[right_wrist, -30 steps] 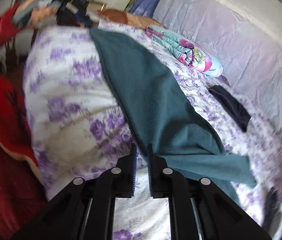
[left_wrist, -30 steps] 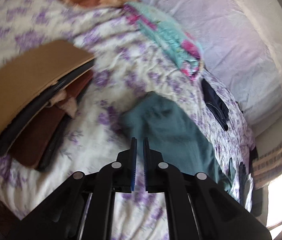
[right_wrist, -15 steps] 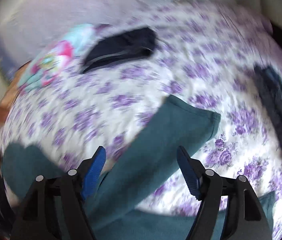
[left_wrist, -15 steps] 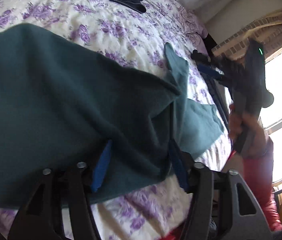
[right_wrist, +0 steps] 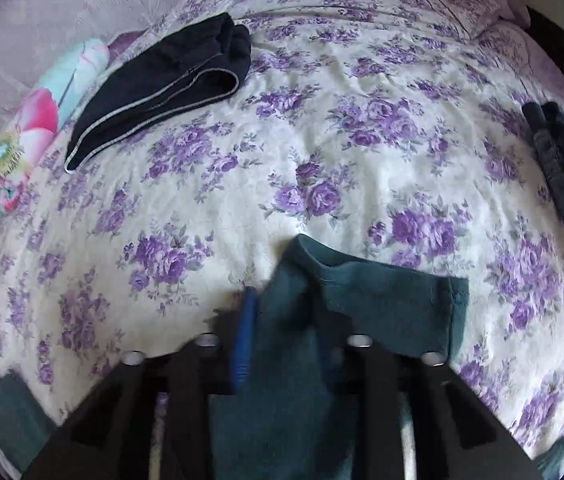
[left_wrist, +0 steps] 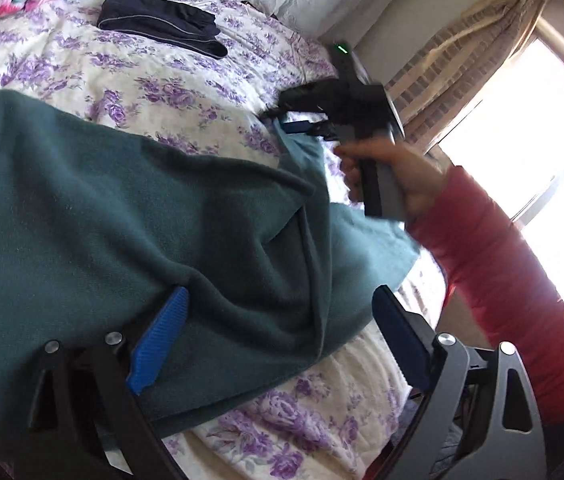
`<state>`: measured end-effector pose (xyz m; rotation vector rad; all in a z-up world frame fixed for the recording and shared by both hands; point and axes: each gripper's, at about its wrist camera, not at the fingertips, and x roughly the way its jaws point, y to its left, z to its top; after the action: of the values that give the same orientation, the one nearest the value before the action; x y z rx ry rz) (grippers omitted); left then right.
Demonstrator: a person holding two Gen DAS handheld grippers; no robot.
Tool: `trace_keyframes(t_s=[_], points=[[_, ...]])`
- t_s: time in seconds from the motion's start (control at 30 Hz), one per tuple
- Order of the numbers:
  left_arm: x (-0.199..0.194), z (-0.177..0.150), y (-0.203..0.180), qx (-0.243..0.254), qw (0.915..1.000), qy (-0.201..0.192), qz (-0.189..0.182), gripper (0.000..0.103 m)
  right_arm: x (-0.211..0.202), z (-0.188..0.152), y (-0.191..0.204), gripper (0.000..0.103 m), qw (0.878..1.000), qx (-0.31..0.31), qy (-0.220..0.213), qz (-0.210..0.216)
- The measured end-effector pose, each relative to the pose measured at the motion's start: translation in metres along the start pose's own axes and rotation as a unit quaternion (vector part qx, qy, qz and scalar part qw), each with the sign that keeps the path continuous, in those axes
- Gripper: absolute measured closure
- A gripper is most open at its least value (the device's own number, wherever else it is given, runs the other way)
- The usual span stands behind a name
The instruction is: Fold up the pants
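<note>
On the flowered bedspread (right_wrist: 361, 92) the teal pants (left_wrist: 102, 220) lie spread, bulking across the left and middle of the left wrist view. Far left at the head of the bed sits a bright floral pillow (right_wrist: 30, 136), and just beside it a folded dark garment (right_wrist: 162, 92) with pale piping, well apart from the pants. The left gripper (left_wrist: 278, 332) has just been opening and its jaws now stand wide, the pants' thick end lying between them with the blue pads (left_wrist: 162, 336) not pressing it. Further right, the right gripper (right_wrist: 282, 332) has just been closing and is pinched tight on a leg of the pants, whose cuff end drapes out to the right of the fingers. In the left wrist view a hand (left_wrist: 397, 176) in a red sleeve (left_wrist: 501, 264) holds that gripper, partly covering the cloth behind it. At the far right edge of the bed lies a dark bundle of clothing (right_wrist: 561, 160), near the curtain (left_wrist: 461, 52) and bright window (left_wrist: 529, 128).
</note>
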<state>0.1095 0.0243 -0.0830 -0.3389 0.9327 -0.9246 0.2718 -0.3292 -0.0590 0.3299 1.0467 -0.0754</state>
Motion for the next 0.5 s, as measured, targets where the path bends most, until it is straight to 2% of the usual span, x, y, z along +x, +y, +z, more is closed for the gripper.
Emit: trace_keyframes(t_s=[0.03, 0.13, 0.27, 0.33, 0.5], points=[[0.000, 0.001, 0.002, -0.005, 1.0000, -0.003, -0.007, 0.013, -0.006, -0.003, -0.010, 0.099, 1.000, 0.018, -0.002, 0.016], [0.004, 0.002, -0.002, -0.005, 0.9999, -0.004, -0.009, 0.013, -0.032, -0.019, -0.034, 0.099, 0.997, 0.036, -0.033, 0.053], [0.007, 0.003, -0.005, -0.001, 1.0000, -0.004, -0.006, 0.013, -0.083, -0.047, -0.067, 0.099, 0.986, 0.060, -0.083, 0.132], [0.005, 0.002, -0.006, -0.002, 1.0000, -0.005, -0.007, 0.013, -0.118, -0.076, -0.090, 0.099, 0.976, 0.076, -0.111, 0.171], [0.006, 0.003, -0.006, -0.001, 1.0000, -0.005, -0.006, 0.013, -0.174, -0.148, -0.153, 0.099, 0.957, 0.115, -0.159, 0.214]])
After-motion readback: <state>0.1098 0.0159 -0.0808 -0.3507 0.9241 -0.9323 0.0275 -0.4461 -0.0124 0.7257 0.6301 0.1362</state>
